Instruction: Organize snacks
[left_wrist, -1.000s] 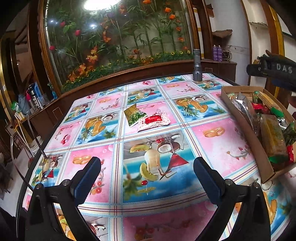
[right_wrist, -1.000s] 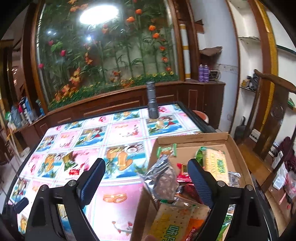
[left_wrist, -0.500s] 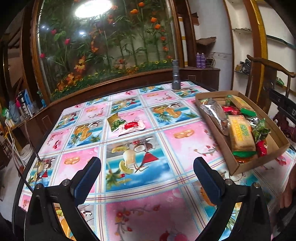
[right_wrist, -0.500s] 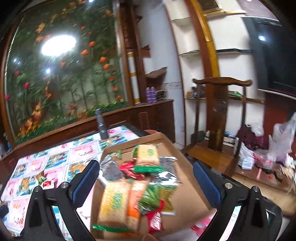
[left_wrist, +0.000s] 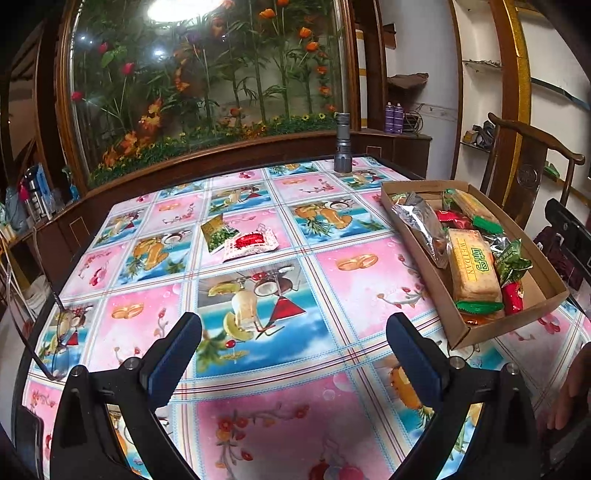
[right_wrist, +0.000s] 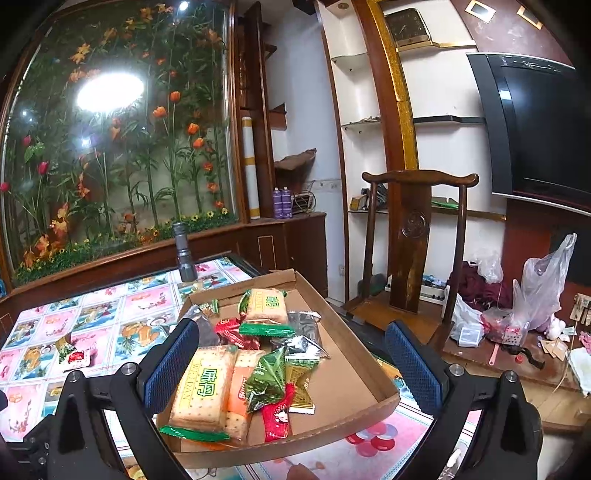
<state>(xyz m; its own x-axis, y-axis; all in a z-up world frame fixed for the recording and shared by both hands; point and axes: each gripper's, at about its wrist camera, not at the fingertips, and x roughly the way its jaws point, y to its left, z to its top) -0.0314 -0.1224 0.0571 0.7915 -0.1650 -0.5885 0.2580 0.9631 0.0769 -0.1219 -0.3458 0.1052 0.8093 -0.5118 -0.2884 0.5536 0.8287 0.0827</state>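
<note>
A flowered tablecloth (left_wrist: 354, 280) is carrying a cardboard tray (left_wrist: 480, 332) and two loose packets (left_wrist: 240, 240). Both the left gripper (left_wrist: 293, 354) and right gripper (right_wrist: 291, 362) are gaping wide, holding nothing. The slick wrappers could be slipping from the pads when pinched.

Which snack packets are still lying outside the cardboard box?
Two: the green packet and the red-and-white packet touching it, mid-table; all others sit in the cardboard box.

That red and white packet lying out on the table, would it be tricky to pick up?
Probably a little. The red and white packet lies flat, so fingers likely have to scoop an edge. It looks thin and crinkly, so probably light and floppy. Its glossy wrapper may slip.
</note>
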